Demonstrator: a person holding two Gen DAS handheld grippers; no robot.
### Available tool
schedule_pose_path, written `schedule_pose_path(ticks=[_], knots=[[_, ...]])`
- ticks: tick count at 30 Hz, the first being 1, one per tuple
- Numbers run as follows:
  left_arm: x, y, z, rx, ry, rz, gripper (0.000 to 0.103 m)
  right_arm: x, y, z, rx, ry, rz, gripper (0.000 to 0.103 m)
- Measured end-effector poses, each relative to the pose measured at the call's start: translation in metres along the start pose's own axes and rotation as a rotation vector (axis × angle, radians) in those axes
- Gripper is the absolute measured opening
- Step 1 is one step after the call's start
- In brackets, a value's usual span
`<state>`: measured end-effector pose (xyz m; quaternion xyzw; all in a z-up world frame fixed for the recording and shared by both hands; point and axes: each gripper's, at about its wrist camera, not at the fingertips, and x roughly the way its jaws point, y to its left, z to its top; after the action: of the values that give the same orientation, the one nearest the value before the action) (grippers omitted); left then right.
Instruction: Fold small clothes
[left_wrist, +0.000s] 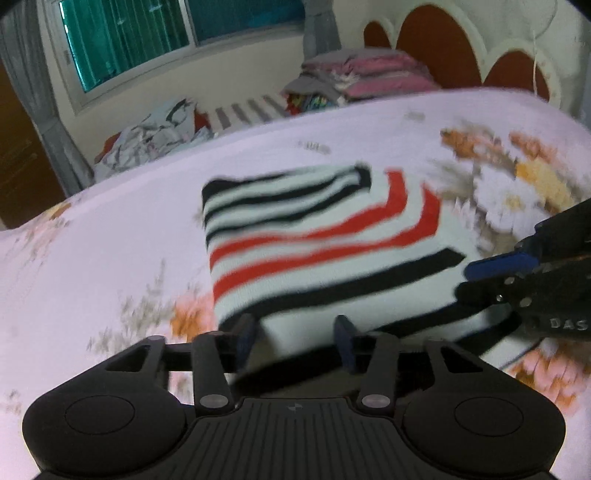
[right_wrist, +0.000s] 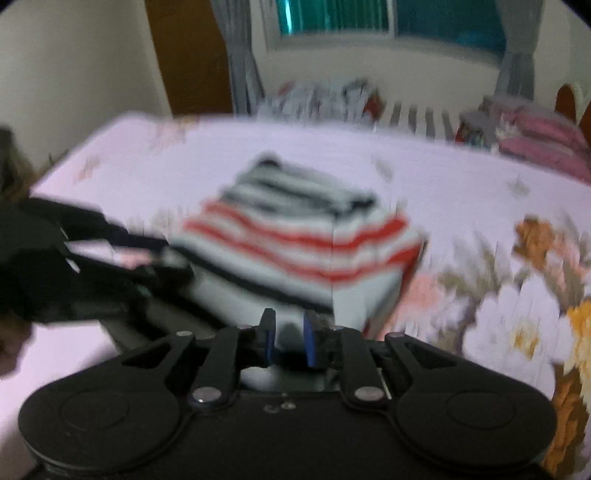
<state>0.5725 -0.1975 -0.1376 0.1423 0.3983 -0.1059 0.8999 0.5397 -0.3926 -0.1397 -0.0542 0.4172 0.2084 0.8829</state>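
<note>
A small white garment with red and black stripes (left_wrist: 321, 240) lies folded into a compact block on the floral bedsheet (left_wrist: 110, 258); it also shows in the right wrist view (right_wrist: 295, 251). My left gripper (left_wrist: 295, 339) is open at the garment's near edge, with the cloth edge between its fingers. My right gripper (right_wrist: 290, 341) has its jaws a little apart with the garment's near edge between them; whether it grips is unclear through blur. The right gripper shows at the garment's right corner in the left wrist view (left_wrist: 495, 273). The left gripper shows at the left in the right wrist view (right_wrist: 147, 254).
A pile of unfolded clothes (left_wrist: 155, 136) lies at the bed's far edge under the window. A stack of folded pink and grey clothes (left_wrist: 354, 77) sits near the headboard (left_wrist: 443, 44). A slatted white rail (left_wrist: 243, 110) runs between them.
</note>
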Motion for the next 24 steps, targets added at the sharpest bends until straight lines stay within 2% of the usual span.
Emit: schedule_pose_path(ticks=[2,4,5,6,7,8,9,10,14,16,17,20,22,24], knots=[[-0.001,-0.003,-0.005,0.003,0.000,0.023,0.055,0.000,-0.002,-0.003,0.001,-0.016,0.014,0.015],[-0.011,0.006,-0.003,-0.046,-0.035,0.006,0.056,-0.010,-0.011,0.002,0.058,-0.052,0.047,0.016],[-0.015,0.012,-0.002,-0.064,-0.061,0.004,0.064,-0.018,-0.021,0.004,0.115,-0.096,0.058,0.029],[-0.018,0.018,-0.001,-0.078,-0.083,0.011,0.089,-0.023,-0.031,0.003,0.174,-0.130,0.059,0.062],[-0.019,0.025,-0.001,-0.096,-0.104,0.029,0.099,-0.025,-0.046,0.002,0.249,-0.155,0.077,0.077],[-0.019,0.032,-0.001,-0.109,-0.117,0.033,0.102,-0.024,-0.059,-0.001,0.316,-0.156,0.113,0.079],[-0.016,0.040,0.000,-0.127,-0.113,0.017,0.102,-0.021,-0.073,-0.002,0.384,-0.140,0.150,0.070],[-0.011,0.047,0.002,-0.148,-0.095,0.001,0.102,-0.016,-0.085,-0.004,0.450,-0.123,0.185,0.068],[0.016,0.078,-0.002,-0.280,-0.018,-0.078,0.102,0.007,-0.119,-0.014,0.641,-0.082,0.295,0.067],[0.030,0.089,-0.005,-0.350,0.010,-0.134,0.100,0.019,-0.127,-0.019,0.710,-0.055,0.319,0.068],[0.036,0.093,-0.007,-0.378,0.021,-0.158,0.096,0.025,-0.130,-0.022,0.741,-0.046,0.324,0.071],[0.057,0.102,-0.012,-0.464,0.052,-0.254,0.094,0.033,-0.130,-0.028,0.784,-0.035,0.376,0.072],[0.069,0.103,-0.015,-0.498,0.067,-0.310,0.094,0.040,-0.124,-0.026,0.768,-0.020,0.375,0.072],[0.081,0.103,-0.017,-0.524,0.087,-0.364,0.089,0.043,-0.121,-0.021,0.759,-0.013,0.374,0.077]])
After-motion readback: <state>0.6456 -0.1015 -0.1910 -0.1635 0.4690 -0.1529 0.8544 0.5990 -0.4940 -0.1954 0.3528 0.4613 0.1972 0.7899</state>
